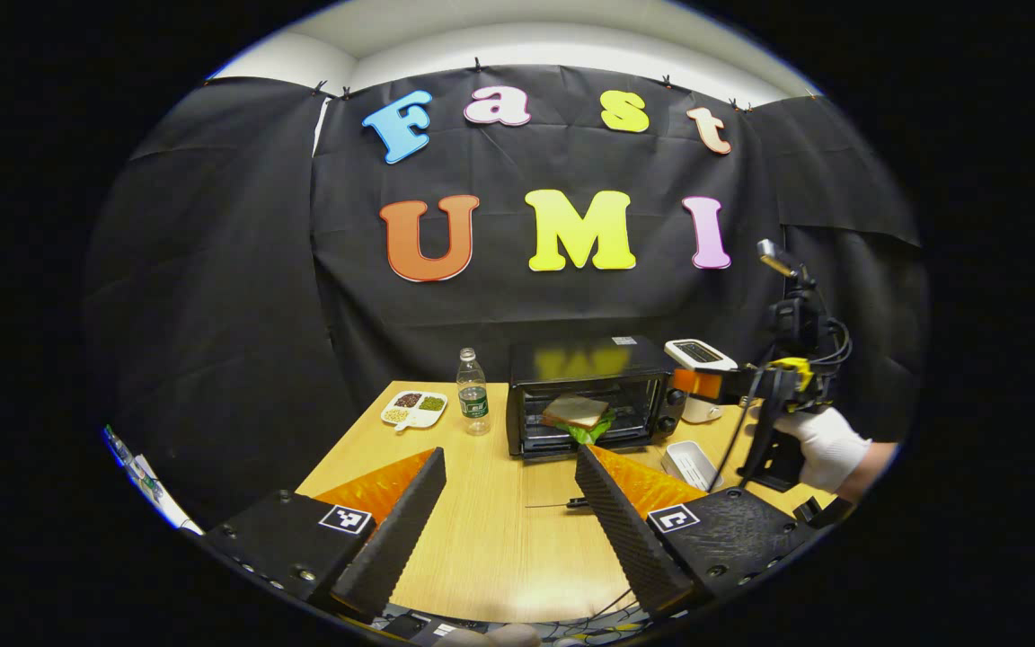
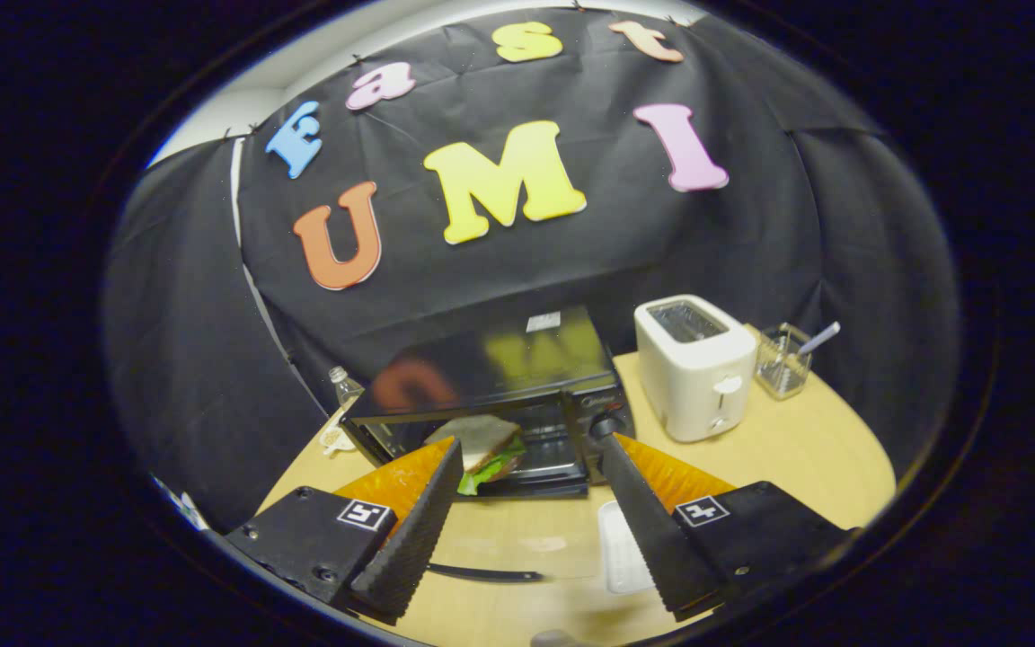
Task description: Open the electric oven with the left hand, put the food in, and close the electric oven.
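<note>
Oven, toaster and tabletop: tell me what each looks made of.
The oven: likely black painted metal with a glossy top, since it mirrors the wall behind; its door, lowered in front, looks like glass. The toaster: probably cream plastic, smooth and matte, with a shiny lining in the slot. The tabletop: pale wood or wood-look laminate, judging by its fine straight grain.

Left gripper (image 1: 508, 503): black blocks w/ screws, square b/w markers, ribbed black fingers (image 1: 396, 530), orange backs. Right gripper (image 2: 526, 517) same. Hand (image 1: 827, 447) in white glove; black cables, yellow part.
</note>
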Motion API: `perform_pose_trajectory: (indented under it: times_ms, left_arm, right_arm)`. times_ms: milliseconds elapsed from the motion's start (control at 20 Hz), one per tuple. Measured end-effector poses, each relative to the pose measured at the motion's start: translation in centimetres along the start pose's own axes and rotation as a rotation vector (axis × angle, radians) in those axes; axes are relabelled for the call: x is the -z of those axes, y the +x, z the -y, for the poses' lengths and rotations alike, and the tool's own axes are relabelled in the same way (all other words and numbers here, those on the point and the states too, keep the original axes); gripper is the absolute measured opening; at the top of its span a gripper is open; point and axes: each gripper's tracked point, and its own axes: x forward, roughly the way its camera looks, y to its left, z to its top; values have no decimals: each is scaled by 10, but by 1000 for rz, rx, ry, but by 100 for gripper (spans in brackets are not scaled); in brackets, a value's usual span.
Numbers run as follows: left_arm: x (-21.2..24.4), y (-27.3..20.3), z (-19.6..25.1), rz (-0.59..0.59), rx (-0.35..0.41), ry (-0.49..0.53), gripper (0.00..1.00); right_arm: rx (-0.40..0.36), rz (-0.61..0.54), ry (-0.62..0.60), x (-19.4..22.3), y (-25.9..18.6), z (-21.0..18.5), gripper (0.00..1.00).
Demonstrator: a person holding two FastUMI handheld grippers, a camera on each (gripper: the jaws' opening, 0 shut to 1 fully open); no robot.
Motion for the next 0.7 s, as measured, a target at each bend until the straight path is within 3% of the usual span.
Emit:
perform_pose_trajectory:
  times_ms: [350, 650, 700]
  left_arm:
    - [15, 25, 39, -6, 18, -15, 96]
    - [76, 60, 81, -134, 47, -44, 96]
    - [84, 67, 88, -149, 48, -46, 96]
  right_arm:
    - [10, 88, -129, -58, -99, 47, 100]
    - [34, 114, -177, -83, -159, 83, 100]
    - [39, 123, -192, -88, -167, 89, 89]
